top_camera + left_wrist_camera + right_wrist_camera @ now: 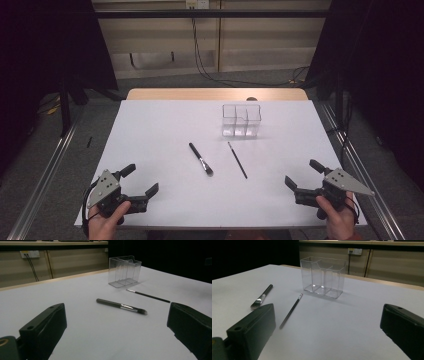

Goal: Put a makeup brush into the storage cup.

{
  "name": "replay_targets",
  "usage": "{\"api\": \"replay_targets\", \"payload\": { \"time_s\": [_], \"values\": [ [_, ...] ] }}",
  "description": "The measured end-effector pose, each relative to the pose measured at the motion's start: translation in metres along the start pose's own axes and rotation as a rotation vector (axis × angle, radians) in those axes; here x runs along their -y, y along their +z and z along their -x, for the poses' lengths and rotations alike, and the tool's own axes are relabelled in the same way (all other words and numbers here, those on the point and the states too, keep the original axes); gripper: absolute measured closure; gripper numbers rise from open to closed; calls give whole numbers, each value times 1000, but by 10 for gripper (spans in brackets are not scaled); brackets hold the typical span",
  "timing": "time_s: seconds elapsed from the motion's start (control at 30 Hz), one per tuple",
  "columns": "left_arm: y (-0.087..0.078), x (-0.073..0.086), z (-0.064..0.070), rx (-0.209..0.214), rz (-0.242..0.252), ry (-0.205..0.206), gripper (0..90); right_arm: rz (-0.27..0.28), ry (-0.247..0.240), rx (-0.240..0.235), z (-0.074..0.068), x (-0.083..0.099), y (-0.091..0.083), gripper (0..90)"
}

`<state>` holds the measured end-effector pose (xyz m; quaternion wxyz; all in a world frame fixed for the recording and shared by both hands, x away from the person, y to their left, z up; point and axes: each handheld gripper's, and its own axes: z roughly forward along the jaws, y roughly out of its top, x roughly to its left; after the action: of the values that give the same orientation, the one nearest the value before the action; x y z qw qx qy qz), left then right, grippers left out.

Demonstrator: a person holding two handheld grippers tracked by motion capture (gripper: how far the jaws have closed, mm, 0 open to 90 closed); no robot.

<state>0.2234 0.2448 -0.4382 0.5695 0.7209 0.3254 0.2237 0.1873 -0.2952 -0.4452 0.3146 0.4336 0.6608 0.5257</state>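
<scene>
Two brushes lie loose on the white tabletop [150, 130] ahead of me, and neither of my tools has touched one yet. My left tool [141, 184] sits near the front left corner with its jaws spread wide and nothing between them; my right tool [302, 176] mirrors it at the front right, just as wide and just as empty.

Nearer my left is the thick brush [200, 158], dark handle pointing away from me, silver ferrule and bristles toward me. Just beside it, toward my right, lies the thin brush [237, 160], slanted the same way and not touching the first. Behind both stands the clear holder [241, 120], upright, with its compartments empty as far as I can see.

I judge the work to be putting the brushes into that holder, so the step in hand is the first pick. I would send my right tool to the thin brush, turning my wrist until the jaws straddle the handle crosswise, not along it. Such a slim shaft lies flat against the surface, so I must bring the tips right down to the tabletop before closing, or they will slide over it. Gripping around the middle keeps it balanced. My left tool can take the thick brush by its handle, clear of the bristles.
</scene>
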Motion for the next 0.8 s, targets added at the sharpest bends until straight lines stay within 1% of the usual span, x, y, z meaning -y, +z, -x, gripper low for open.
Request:
{"api": "replay_targets", "payload": {
  "time_s": [0.03,0.17,0.2,0.23,0.4,0.5,0.6,0.63,0.67,0.7,0.77,0.8],
  "values": [
    [1,0,-1,0,3,-12,26,4,2,-4,0,0,0,0],
    [2,1,-1,-10,-2,-22,26,3,-5,-4,2,0,0,0],
    [3,1,-2,-8,-2,-27,26,3,8,-3,2,1,0,0],
    [3,1,-2,-7,-4,-31,26,4,9,-3,2,1,1,0],
    [4,1,-1,5,-14,-22,26,-11,2,-8,2,2,3,0],
    [5,1,0,26,-23,-20,26,-9,6,-6,1,2,2,0],
    [4,1,0,45,-25,-22,24,-14,-7,-8,0,1,1,0],
    [5,1,1,59,-29,-22,24,-12,-10,-7,-1,1,1,0],
    [5,1,1,59,-29,-22,24,-12,-15,-8,-2,0,1,0],
    [6,1,2,79,-32,-23,25,-13,-20,-12,-2,0,1,0],
    [10,-1,3,90,-39,-5,24,-13,-15,-13,-3,0,2,0],
    [13,-2,4,98,-36,-10,24,-16,-20,-16,-3,0,2,0]
  ]
}}
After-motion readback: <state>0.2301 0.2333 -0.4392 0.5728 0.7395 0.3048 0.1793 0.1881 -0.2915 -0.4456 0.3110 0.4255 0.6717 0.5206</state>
